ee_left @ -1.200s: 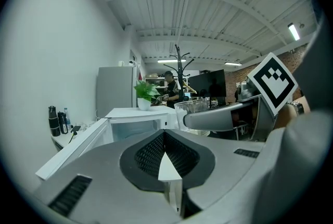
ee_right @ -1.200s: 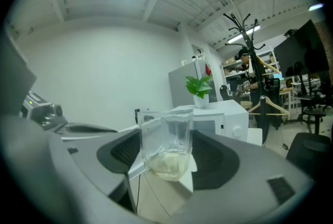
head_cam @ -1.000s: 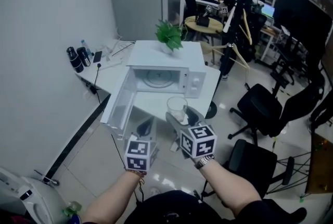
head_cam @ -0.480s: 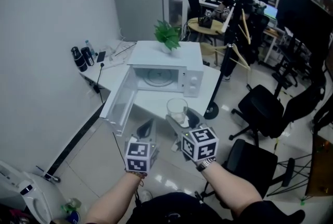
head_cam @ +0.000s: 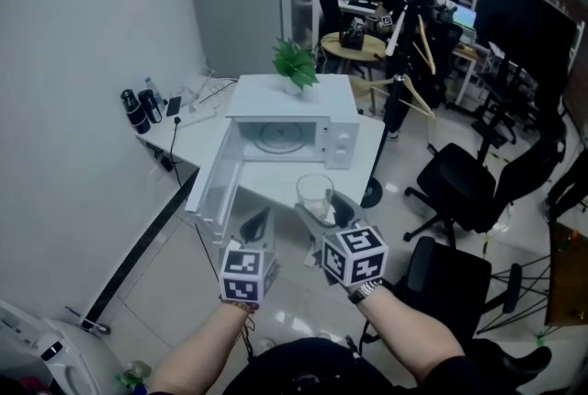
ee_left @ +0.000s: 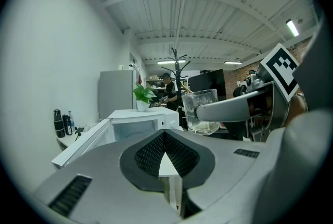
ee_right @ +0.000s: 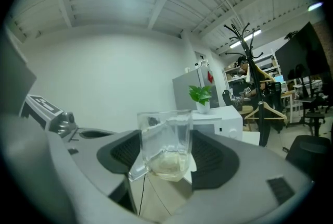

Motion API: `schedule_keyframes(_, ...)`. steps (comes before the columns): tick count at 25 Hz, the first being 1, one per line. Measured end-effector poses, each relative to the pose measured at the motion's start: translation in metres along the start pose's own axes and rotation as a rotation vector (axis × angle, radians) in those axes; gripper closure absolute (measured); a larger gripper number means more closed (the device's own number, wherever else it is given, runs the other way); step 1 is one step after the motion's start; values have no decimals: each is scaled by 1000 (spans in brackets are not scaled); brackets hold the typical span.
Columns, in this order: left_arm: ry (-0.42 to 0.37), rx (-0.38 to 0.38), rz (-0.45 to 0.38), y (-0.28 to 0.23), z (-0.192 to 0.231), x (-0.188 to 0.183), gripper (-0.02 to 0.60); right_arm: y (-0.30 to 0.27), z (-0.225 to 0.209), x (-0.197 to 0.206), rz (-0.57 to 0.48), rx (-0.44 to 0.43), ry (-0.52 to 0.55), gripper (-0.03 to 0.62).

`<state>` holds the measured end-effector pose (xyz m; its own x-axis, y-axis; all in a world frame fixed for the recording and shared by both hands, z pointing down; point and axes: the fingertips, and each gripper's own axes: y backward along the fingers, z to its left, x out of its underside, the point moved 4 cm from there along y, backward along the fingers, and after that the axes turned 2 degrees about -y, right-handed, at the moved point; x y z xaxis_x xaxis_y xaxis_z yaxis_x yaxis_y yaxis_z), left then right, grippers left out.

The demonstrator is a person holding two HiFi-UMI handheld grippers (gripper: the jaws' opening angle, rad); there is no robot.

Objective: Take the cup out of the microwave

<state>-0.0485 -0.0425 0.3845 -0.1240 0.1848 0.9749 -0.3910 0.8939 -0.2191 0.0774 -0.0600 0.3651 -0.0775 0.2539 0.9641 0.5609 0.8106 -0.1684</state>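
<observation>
Clamped in the right gripper (head_cam: 321,206): a clear glass cup (head_cam: 314,193), upright, out of the microwave (head_cam: 292,125), at 6 o'clock from its open cavity in the head view. Shown only by the right gripper view: dark ribbed pads (ee_right: 122,152) pressed against both sides of the cup, and a pale layer at its bottom.

At 9 o'clock from the right gripper, the left gripper (head_cam: 258,224). Clenched, as its own view makes plain: jaws meeting at a point, nothing between them. In that same view, the cup (ee_left: 200,111) at 1 o'clock.

Microwave door (head_cam: 214,186) swung open toward 8 o'clock. Turntable (head_cam: 276,138) inside the cavity, seen from the head view alone. Potted plant (head_cam: 296,64) on the microwave's top at 12 o'clock. Dark bottles (head_cam: 138,106) at 9 o'clock on the white table (head_cam: 188,131). Black office chairs (head_cam: 457,191) at 3 o'clock, clear only from the head view.
</observation>
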Motion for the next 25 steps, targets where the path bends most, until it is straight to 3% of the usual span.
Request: schedule_keyframes(25,-1,18,1,10,16,4,584,-8,20,0,4,16,5,261)
